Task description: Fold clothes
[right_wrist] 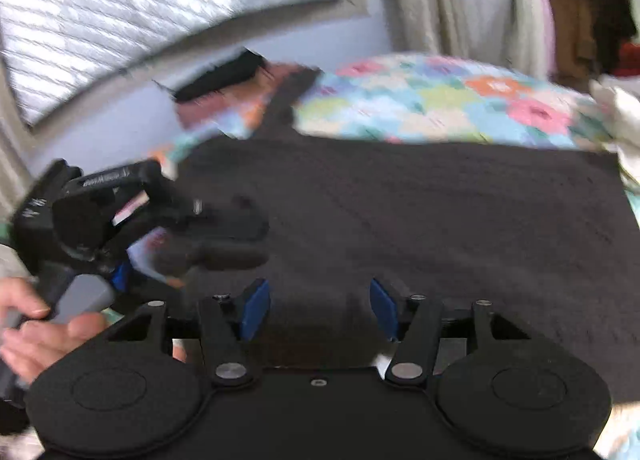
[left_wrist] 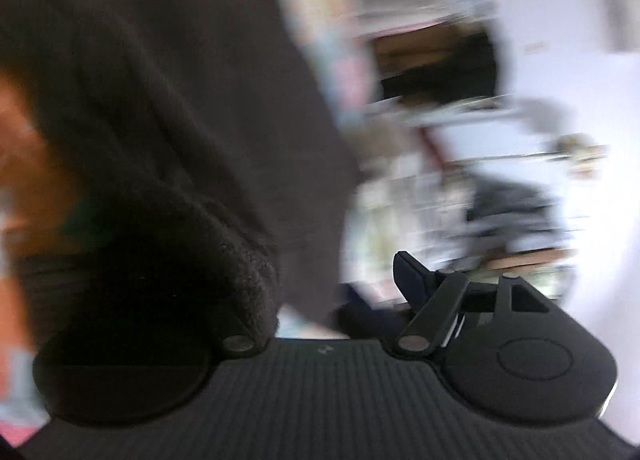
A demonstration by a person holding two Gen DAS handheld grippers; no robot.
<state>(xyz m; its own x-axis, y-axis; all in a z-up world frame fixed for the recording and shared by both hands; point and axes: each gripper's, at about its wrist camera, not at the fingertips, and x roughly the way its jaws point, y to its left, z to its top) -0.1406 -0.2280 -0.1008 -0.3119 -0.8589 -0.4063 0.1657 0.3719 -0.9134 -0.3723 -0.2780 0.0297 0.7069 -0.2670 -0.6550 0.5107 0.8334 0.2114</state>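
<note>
The dark garment (right_wrist: 420, 220) was lying spread flat on the flowery bedspread (right_wrist: 440, 100). Your right gripper (right_wrist: 318, 310) sat over its near edge, blue pads apart, not pinching. Your left gripper (right_wrist: 224, 236) hovered just beside it; fabric draped over one finger, so can't tell its grip.

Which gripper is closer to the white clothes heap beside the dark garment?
Right. The right gripper sits at the dark garment's near edge, mid-width; the left gripper is at its left side, farther from the white clothes heap on the right.
</note>
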